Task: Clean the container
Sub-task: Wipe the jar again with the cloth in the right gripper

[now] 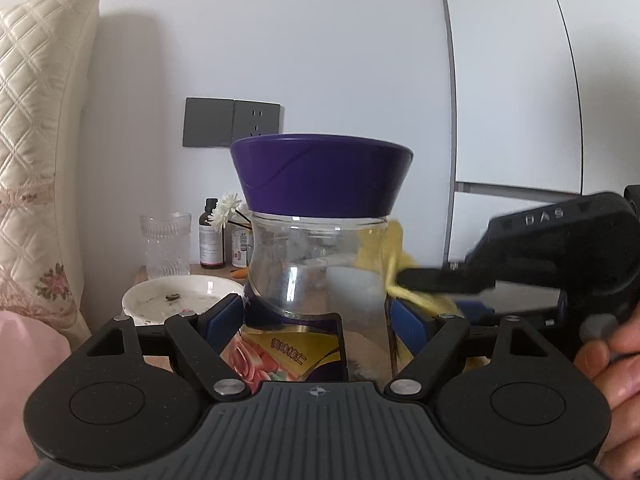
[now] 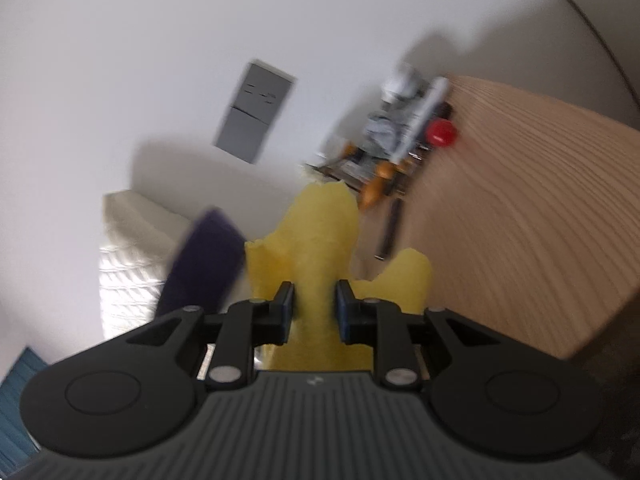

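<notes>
Bowl (image 1: 182,300) and glass (image 1: 165,244) seemingly crowd jar's (image 1: 316,276) left.

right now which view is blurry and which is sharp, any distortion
Left wrist view: mostly sharp on the clear jar with its purple lid; only the right gripper and yellow cloth smear; the wardrobe door edges bow. Right wrist view: motion-blurred throughout, tilted, the wall socket soft.

Jar (image 1: 316,276) clear glossy plastic; lid (image 1: 320,176) matt purple; cloth (image 2: 316,240) fuzzy yellow.
</notes>
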A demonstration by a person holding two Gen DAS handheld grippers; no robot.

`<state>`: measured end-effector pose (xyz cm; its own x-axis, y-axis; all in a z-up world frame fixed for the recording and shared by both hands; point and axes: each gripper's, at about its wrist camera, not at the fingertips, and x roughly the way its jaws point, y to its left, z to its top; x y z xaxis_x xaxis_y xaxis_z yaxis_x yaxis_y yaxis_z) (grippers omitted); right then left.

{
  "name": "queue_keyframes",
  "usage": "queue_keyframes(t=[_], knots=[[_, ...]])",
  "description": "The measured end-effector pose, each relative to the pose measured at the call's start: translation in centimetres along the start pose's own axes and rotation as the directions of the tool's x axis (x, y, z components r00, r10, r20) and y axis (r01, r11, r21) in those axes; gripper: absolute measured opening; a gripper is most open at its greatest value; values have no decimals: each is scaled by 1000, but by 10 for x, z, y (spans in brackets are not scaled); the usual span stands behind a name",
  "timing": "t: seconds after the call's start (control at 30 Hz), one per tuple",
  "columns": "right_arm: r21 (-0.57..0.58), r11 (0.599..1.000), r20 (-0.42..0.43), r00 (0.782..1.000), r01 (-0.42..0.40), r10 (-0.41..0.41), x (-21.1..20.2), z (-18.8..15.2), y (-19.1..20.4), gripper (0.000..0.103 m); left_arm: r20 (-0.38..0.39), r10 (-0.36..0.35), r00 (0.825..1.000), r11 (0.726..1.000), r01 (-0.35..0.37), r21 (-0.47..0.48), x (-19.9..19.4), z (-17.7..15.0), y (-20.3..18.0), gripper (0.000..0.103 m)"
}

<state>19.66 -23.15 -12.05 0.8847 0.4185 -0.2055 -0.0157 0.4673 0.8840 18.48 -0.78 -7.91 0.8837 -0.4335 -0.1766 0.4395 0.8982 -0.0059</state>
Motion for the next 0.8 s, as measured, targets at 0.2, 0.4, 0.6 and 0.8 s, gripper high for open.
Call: queue_keyframes(t=[0.2,0.4,0.6,0.8], knots=[[-15,1000,2,1000,-28,28,-1,3,10,24,2,-24,1000,998,24,-54,-2,2,7,83],[5,1000,0,1000,-11,11,1,1,-2,23,-3,-11,1000,1000,11,-16,-1,2,4,83],[7,1000,-8,1000,-22,22,5,8,-1,24,-2,-16,1000,999,16,-31,-2,2,6,83],[-11,998,5,998,-68,68,10,15,4,24,-3,-9,1000,1000,9,-16,-1,2,5,83]])
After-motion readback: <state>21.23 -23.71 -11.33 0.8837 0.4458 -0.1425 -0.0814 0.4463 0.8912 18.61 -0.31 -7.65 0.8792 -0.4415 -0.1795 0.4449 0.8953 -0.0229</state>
